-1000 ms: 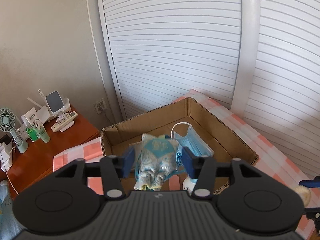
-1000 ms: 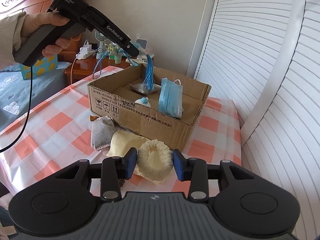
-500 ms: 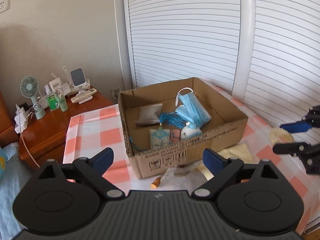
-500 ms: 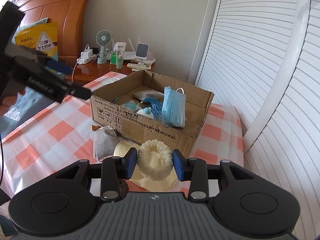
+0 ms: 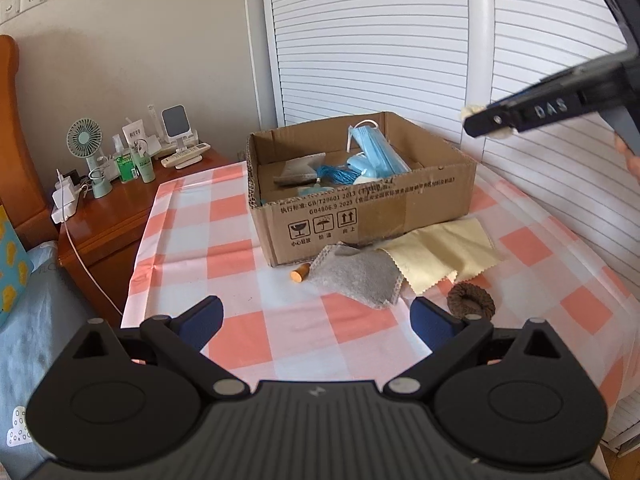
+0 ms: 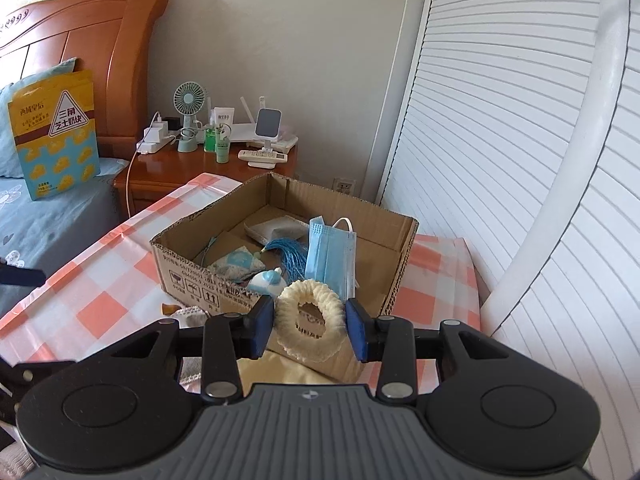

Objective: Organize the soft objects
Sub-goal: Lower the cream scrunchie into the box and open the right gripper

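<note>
Now right claw [image 6: 310, 330] clenched on cream scrunchie [image 6: 310, 326], box [image 6: 396, 236] ahead; left claw [image 5: 316, 320] released, empty; loose pinch could drop the scrunchie short.

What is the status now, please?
Left tool open, empty. Right tool shut on cream scrunchie, above cardboard box edge. Nothing in the way.

The box [image 5: 360, 216] is matt brown corrugated cardboard with a strip of glossy tape on its front wall. The checked cover [image 5: 240, 240] over the desk is a smooth, faintly shiny, creased plastic sheet. At the desk's near edge lie a rough grey felt-like pouch [image 5: 356, 276], a smooth pale yellow cloth [image 5: 440, 256] with pinked edges and a fuzzy brown scrunchie [image 5: 471, 305]. The cream scrunchie [image 6: 310, 326] looks fluffy. The nightstand [image 6: 160, 172] is glossy varnished wood.
</note>
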`<state>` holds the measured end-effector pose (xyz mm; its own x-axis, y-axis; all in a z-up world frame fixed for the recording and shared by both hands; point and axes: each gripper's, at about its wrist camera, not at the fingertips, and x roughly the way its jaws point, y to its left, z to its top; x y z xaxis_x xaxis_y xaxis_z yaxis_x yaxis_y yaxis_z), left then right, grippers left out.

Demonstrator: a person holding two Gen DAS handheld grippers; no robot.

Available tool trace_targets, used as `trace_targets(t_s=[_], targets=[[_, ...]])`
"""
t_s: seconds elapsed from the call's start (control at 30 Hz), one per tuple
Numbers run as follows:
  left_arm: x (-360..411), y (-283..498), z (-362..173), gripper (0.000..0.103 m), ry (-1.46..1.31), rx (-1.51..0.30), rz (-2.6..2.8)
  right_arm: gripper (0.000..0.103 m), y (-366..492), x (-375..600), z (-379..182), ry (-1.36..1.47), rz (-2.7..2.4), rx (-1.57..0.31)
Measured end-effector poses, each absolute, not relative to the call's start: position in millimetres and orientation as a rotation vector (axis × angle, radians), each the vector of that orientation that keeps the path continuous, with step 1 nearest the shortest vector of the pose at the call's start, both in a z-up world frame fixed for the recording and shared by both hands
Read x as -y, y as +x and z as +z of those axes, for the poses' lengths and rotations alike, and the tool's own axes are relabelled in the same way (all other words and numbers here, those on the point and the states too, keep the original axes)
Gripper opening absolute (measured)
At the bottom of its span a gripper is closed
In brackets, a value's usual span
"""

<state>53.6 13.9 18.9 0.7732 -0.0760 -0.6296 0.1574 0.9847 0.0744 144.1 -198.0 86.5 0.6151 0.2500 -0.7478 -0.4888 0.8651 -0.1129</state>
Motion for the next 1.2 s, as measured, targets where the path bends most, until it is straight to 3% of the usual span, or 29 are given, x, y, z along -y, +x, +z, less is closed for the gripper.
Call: trace_targets(t_s=[0.5, 0.57, 0.63, 0.67, 1.2], targets=[[-22.1, 49.3, 14.5, 0.1, 0.087, -0.685, -0.108, 0.045, 226.4, 163.0, 72.0, -0.348, 0.418, -0.825], [-22.8, 49.3, 14.2, 0.1, 0.082, -0.687, -0.105, 0.059, 233.0, 162.0, 67.7, -0.343, 0.397, -0.834], [-24.1, 49.1, 14.2, 0.1, 0.079, -0.687, -0.105, 0.097, 236.6, 163.4, 64.3, -0.325, 0.379, -0.838], [-24.6, 48.7, 14.1, 0.1, 0.079, -0.686, -0.104, 0.102, 235.8, 164.9, 63.8, -0.311, 0.373, -0.827], [-22.7, 41.0, 19.1, 0.1, 0.085, -0.679, -0.105, 0.103, 199.0, 178.3, 68.2, -0.276, 0.326, -0.853]])
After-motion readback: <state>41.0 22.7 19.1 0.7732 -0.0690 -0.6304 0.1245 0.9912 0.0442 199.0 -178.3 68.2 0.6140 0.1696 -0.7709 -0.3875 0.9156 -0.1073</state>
